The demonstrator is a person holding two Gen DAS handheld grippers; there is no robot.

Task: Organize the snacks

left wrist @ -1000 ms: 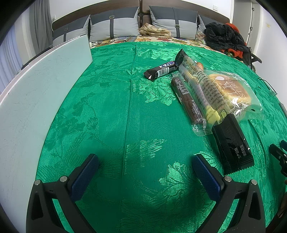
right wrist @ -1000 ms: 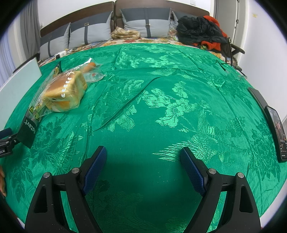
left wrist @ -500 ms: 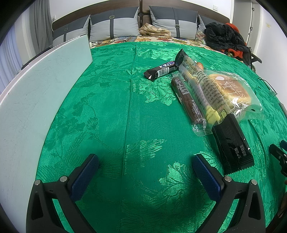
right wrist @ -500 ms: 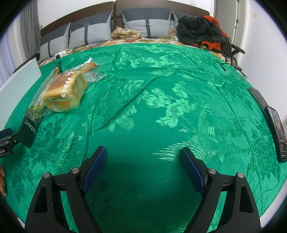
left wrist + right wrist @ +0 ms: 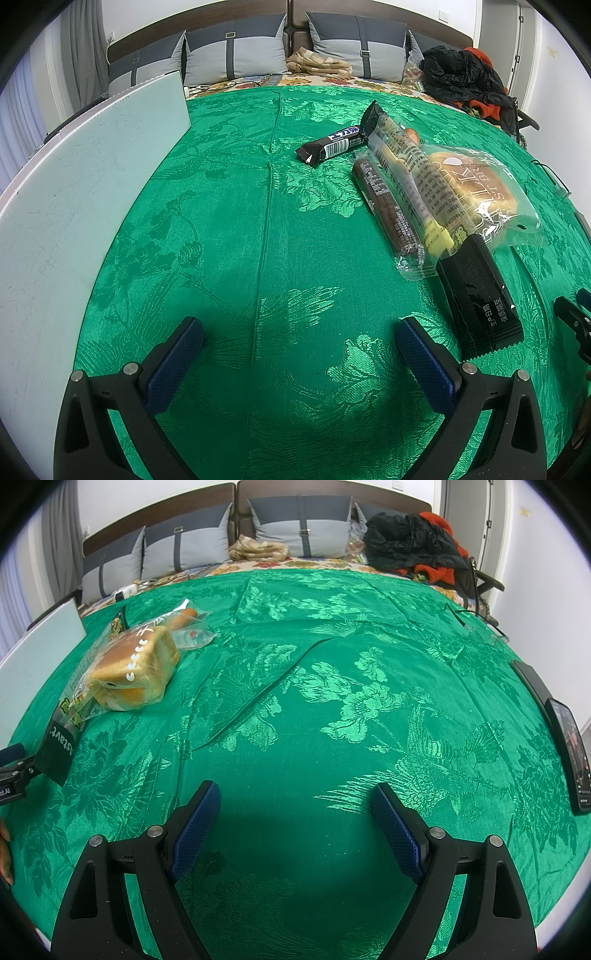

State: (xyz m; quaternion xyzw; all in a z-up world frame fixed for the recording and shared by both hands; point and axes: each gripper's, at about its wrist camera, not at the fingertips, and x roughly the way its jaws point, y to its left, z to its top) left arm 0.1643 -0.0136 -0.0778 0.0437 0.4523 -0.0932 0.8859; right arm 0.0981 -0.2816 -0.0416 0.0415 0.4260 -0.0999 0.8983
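Both tools, left tool (image 5: 299, 354) and right tool (image 5: 293, 816), gape wide, holding nothing. The bread bag (image 5: 476, 188) reads "TOAST BREAD".

- bread bag (image 5: 476, 192): partly readable white letters "ILK" and "ST BR".
- black wrapper (image 5: 480, 295): Chinese print "生产日期" and "保质期至"; in the right wrist view its end (image 5: 59, 751) reads "Astavt".

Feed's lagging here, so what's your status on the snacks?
Left gripper open, right gripper open, both empty over the green cloth. Snack pile untouched, ahead-right of left gripper. Nothing in the way.
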